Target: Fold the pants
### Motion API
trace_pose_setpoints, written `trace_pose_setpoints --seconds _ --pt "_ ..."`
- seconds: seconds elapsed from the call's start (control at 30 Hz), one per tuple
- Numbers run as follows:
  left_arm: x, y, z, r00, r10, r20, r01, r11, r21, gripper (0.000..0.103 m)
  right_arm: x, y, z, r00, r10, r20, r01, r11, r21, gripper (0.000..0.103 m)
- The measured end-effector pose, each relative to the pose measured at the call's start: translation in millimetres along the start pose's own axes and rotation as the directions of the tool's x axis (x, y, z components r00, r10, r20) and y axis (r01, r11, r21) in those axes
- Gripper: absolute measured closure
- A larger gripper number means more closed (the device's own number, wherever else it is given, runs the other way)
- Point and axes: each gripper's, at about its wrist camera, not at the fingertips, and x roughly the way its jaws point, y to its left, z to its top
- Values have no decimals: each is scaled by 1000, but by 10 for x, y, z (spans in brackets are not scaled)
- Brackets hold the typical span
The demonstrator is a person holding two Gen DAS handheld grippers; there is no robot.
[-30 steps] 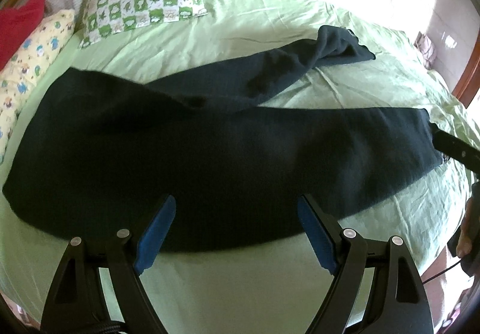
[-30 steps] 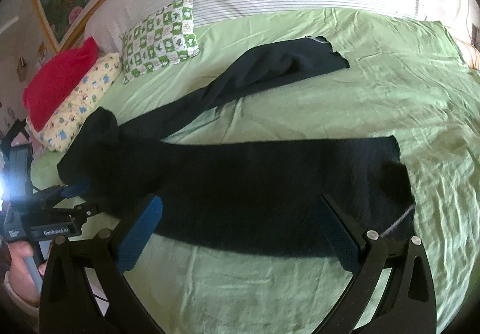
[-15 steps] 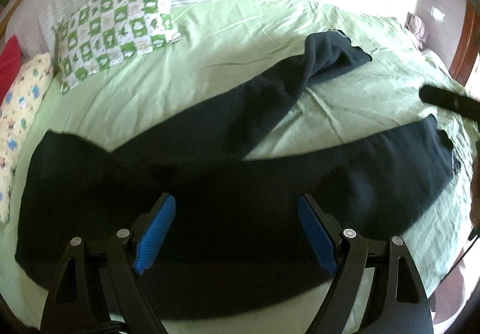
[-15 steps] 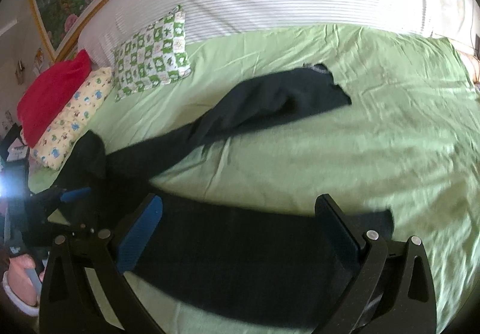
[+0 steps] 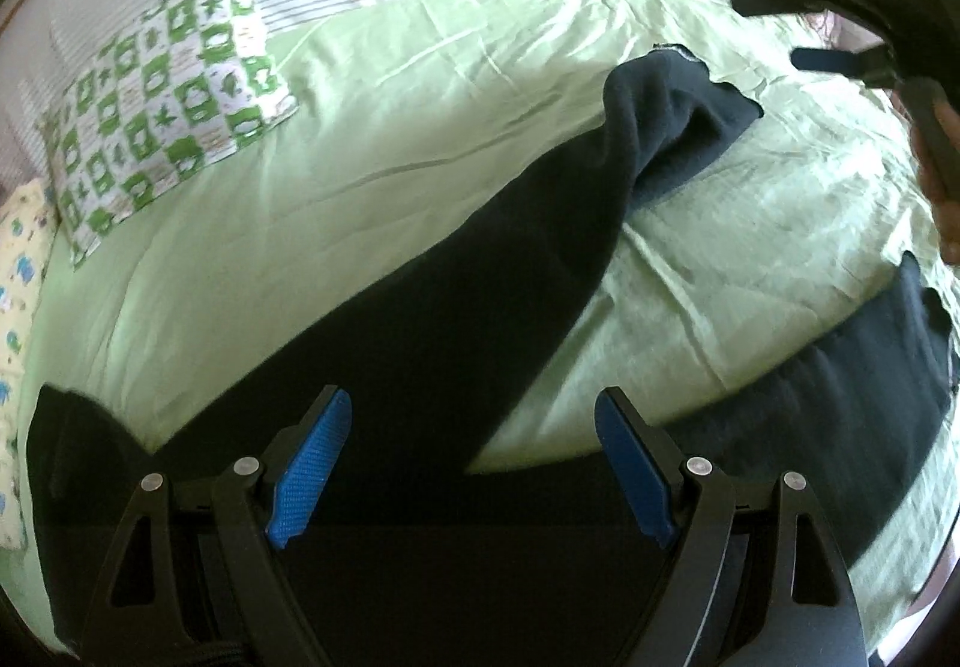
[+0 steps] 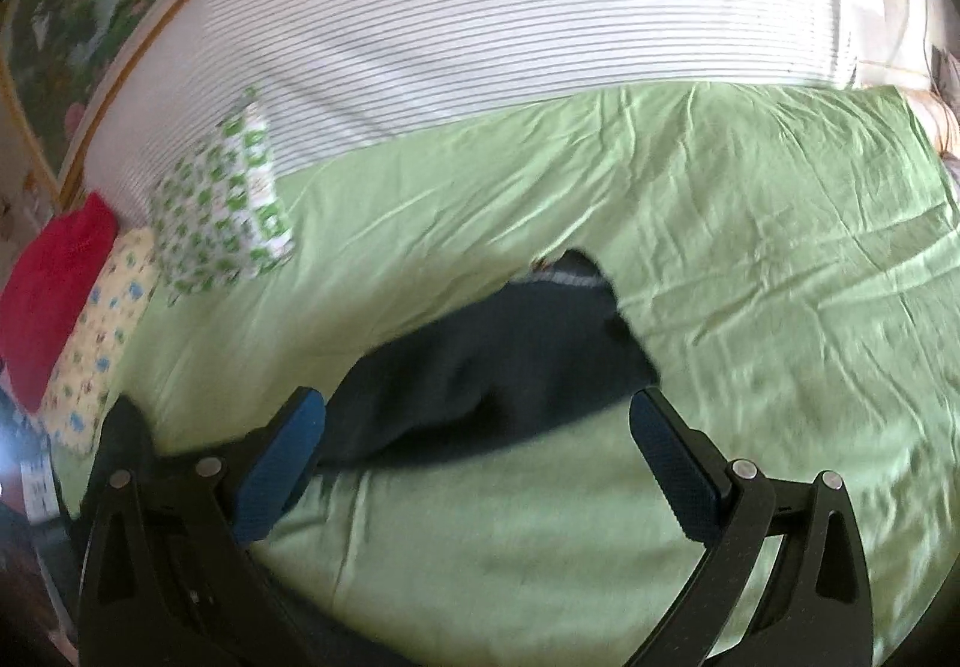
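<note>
Right wrist view: right tongs (image 6: 477, 463), spread and empty like the left tongs (image 5: 471, 463), have advanced until the far pant leg's cuff (image 6: 576, 283) lies just ahead, ready for gripping.

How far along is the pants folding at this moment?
Done: the dark pants lie spread on the green sheet, legs splayed apart, no fold made. In hand: nothing; the left gripper and right gripper are both open, the right one above the far leg's cuff. Left: bringing the legs together and every fold after that.
</note>
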Motion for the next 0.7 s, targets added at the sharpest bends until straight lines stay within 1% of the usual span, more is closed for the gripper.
trace_pose_setpoints --seconds 0.1,0.17,0.4,0.43,0.47,0.5,0.53,0.57,0.6,0.63,0.67,0.7 --pt "140 -9 101 1000 13 -8 -13 1000 16 19 213 -93 184 999 -37 -21 37 999 3 4" --pt "208 -10 150 1000 17 -10 -17 1000 24 19 346 -156 283 998 -47 -42 47 999 8 9" --pt "469 -39 297 999 45 -21 -44 997 69 19 803 -334 515 992 -87 -96 88 996 9 10" --pt "509 -42 313 998 54 -25 -52 996 75 19 872 -364 537 990 -89 -106 91 996 10 12" --pt "558 -40 332 998 62 -32 -60 995 82 21 923 -387 546 989 -88 -115 90 996 13 17" --pt "602 -39 346 997 68 -43 -64 994 87 29 999 -422 556 987 -86 -134 89 996 18 21" --pt "626 -34 359 996 72 -50 -67 993 92 37 1054 -449 554 985 -77 -152 81 996 22 31" --pt "638 -26 369 997 75 -32 -71 993 99 42 1102 -476 548 984 -56 -171 62 998 30 46" --pt "634 -6 377 997 78 -29 -75 992 103 55 1118 -490 542 983 -33 -178 40 998 37 56" --pt "615 31 389 997 70 -28 -67 992 103 67 1099 -498 535 985 -13 -173 20 999 42 72" --pt "599 62 390 998 60 -28 -57 993 98 72 1040 -500 533 988 -1 -154 8 999 42 77" --pt "562 107 397 999 42 -28 -40 995 89 80 962 -493 532 991 10 -131 -5 999 40 81"
